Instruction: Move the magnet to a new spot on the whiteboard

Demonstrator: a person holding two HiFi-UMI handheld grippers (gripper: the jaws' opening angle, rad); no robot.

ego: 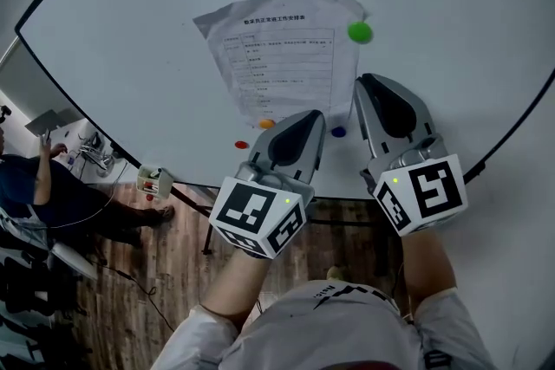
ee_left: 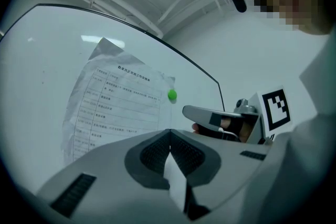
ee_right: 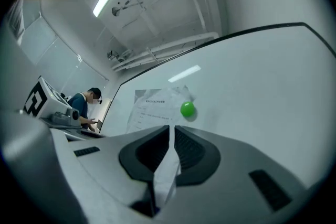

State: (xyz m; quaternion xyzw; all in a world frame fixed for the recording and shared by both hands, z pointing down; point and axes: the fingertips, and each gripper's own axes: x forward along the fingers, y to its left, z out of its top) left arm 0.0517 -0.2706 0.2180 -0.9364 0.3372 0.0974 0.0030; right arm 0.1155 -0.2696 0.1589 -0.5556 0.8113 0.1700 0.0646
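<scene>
A person (ego: 39,186) in a dark top is off the whiteboard's (ego: 121,22) left edge; a small box (ego: 154,181) sits at the board's lower left edge; a printed sheet (ego: 277,56) lies on the middle of the board; a red magnet (ego: 241,145) sits near the bottom edge, just below the sheet's lower left; an orange magnet (ego: 266,124) is at the sheet's bottom edge; the left gripper (ego: 305,121) points at the sheet's lower right part, its jaws pressed together on nothing; a blue magnet (ego: 338,133) shows between the two grippers, near the bottom edge; the green magnet (ego: 360,32) sits on the sheet's upper right corner; the right gripper (ego: 368,82) is below it and apart from it, its jaws all but together with only a thin slit, nothing in them.
</scene>
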